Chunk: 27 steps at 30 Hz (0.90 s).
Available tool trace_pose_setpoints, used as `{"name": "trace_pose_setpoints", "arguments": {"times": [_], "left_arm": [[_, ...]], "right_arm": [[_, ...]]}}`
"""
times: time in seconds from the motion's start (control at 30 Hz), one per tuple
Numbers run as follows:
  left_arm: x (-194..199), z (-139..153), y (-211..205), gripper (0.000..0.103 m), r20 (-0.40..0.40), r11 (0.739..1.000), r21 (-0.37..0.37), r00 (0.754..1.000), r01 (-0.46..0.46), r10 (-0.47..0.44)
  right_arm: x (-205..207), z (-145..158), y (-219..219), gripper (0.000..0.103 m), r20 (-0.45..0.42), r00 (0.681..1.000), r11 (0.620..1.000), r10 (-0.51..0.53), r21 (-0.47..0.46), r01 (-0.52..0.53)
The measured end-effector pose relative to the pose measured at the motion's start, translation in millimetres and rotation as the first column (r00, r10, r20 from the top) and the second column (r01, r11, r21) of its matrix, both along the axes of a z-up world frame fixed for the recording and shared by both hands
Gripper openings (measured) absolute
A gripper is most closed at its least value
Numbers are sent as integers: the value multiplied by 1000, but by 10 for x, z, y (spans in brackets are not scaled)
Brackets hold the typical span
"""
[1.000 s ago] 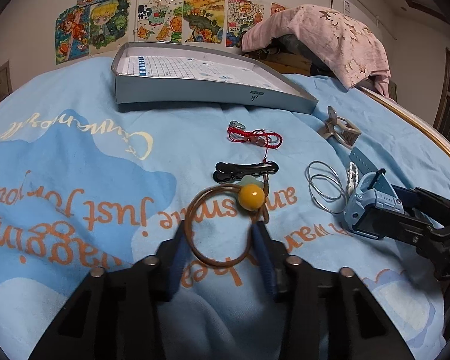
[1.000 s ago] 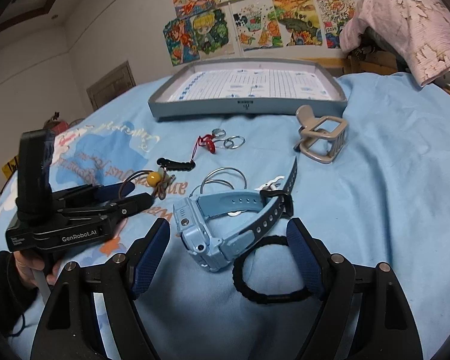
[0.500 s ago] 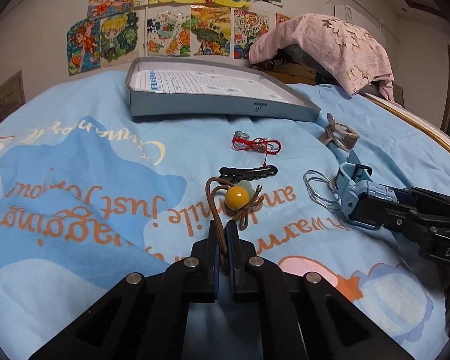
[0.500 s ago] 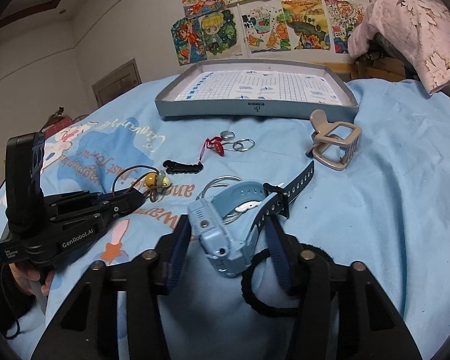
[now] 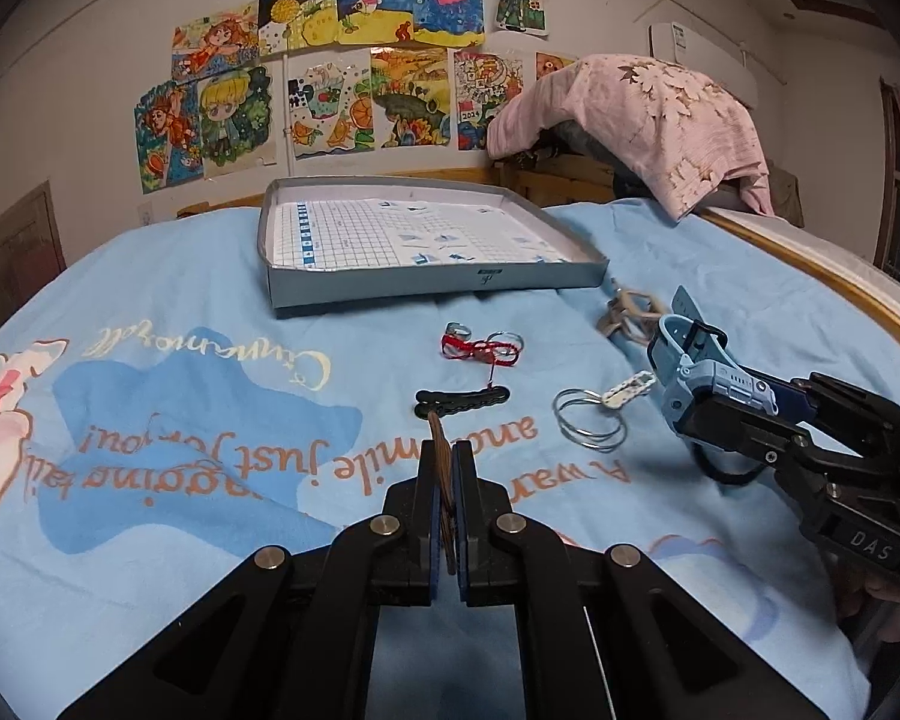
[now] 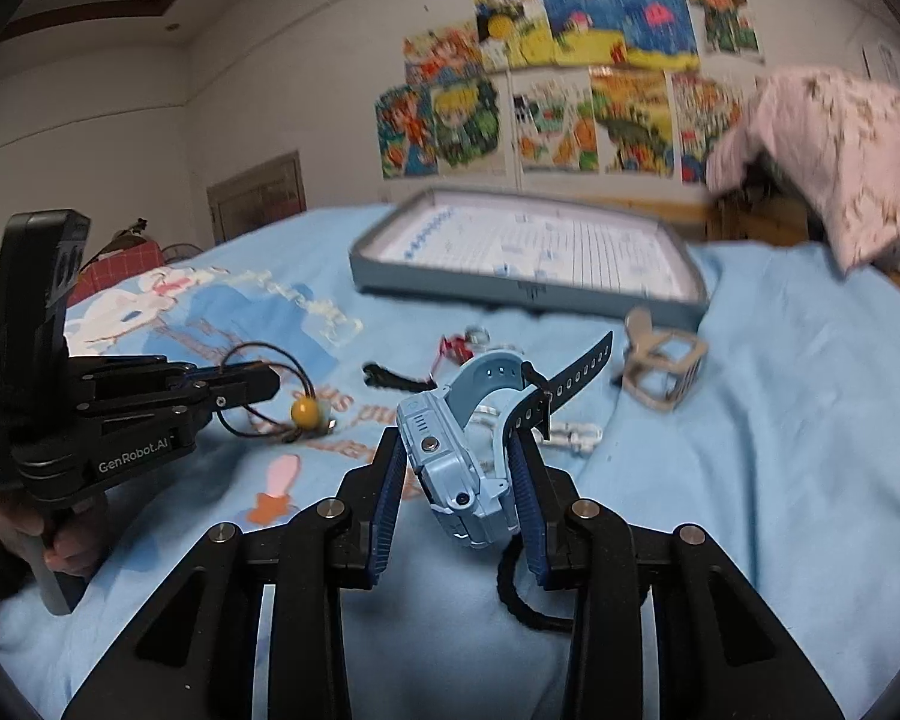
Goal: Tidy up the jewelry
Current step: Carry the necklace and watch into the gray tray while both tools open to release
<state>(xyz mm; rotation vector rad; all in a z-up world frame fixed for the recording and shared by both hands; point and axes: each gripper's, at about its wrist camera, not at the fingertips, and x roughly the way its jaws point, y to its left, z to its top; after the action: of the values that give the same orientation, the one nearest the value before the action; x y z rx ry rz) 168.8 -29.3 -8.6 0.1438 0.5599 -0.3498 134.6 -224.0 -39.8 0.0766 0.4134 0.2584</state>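
My left gripper (image 5: pixel 447 456) is shut on a brown cord necklace (image 5: pixel 444 480); in the right wrist view the cord loop and its yellow bead (image 6: pixel 303 411) hang from that gripper (image 6: pixel 270 383) just above the blue bedsheet. My right gripper (image 6: pixel 459 450) is shut on a light blue watch (image 6: pixel 456 462), lifted off the sheet; it shows in the left wrist view (image 5: pixel 699 378) too. A grey shallow box (image 5: pixel 438 285) with grid paper lies at the back of the bed.
On the sheet lie a black hair clip (image 5: pixel 462 403), a red string with rings (image 5: pixel 480 348), wire hoops (image 5: pixel 588 426), a white clasp (image 5: pixel 627 389), a beige claw clip (image 6: pixel 660 369) and a black hair tie (image 6: pixel 522 594). A pink cloth (image 5: pixel 642 120) drapes over furniture at back right.
My left gripper closed on the brown cord and lifted it, so the bead left its view. My right gripper closed on the blue watch and raised it off the sheet.
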Motion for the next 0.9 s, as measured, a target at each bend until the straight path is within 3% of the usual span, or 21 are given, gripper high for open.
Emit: {"name": "trace_pose_setpoints", "arguments": {"times": [0.23, 0.4, 0.5, 0.67, 0.9], "left_arm": [[118, 334, 52, 4, -17, 999, 21, 1000, 25, -25], [397, 646, -7, 4, 45, 1000, 23, 999, 12, -13], [632, 799, -72, 4, 97, 999, 37, 995, 3, -7], [1210, 959, -71, 4, 145, 1000, -20, 989, -5, 8], [2018, 739, 19, 4, 102, 994, -100, 993, -53, 63]], "right_arm": [[-50, 152, -21, 31, 60, 998, 1000, 6, -2, -6], [200, 270, -44, 31, 62, 998, 1000, 30, 5, -31], [539, 384, -76, 31, 60, 998, 999, 27, 25, -28], [1206, 523, -113, 31, 46, 999, 996, 10, 87, -14], [2130, 471, -129, 31, -20, 999, 985, -28, 171, 31]]}}
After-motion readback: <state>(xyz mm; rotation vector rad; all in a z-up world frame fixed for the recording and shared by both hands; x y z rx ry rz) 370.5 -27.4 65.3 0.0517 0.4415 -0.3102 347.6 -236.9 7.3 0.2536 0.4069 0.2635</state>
